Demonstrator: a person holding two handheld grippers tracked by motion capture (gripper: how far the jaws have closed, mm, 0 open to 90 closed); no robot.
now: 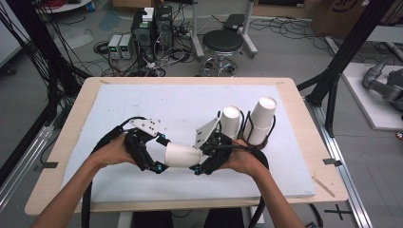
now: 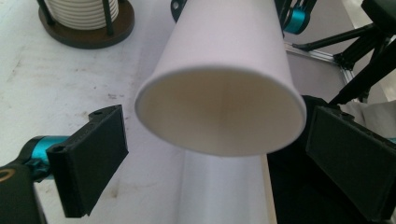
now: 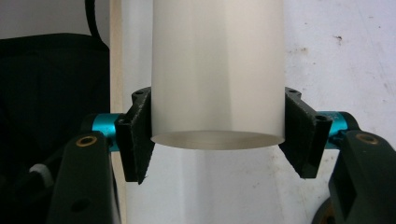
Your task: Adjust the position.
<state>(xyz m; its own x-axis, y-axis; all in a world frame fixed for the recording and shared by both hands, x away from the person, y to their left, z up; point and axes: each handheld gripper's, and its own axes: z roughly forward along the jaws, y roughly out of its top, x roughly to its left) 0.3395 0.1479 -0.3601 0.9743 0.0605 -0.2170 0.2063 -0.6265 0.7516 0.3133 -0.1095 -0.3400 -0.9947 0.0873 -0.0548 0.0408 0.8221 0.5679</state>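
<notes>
I have the right gripper [image 3: 217, 140] clamped on the narrow end of a white paper cup [image 1: 183, 155], which lies level between both tools. My left gripper [image 2: 219, 158] stands apart, its jaws flanking the cup's wide rim without touching.

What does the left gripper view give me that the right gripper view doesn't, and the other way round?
Left gripper view alone: the paper cup's open mouth facing the camera, the left gripper with its jaws apart and clear of the rim, and a cup stack in a dark-based holder at top left.

Right gripper view alone: the right gripper with both pads clamped on the cup's wall near one end.

Both: the same white cup, lying over the white table mat, and the mat's edge.
</notes>
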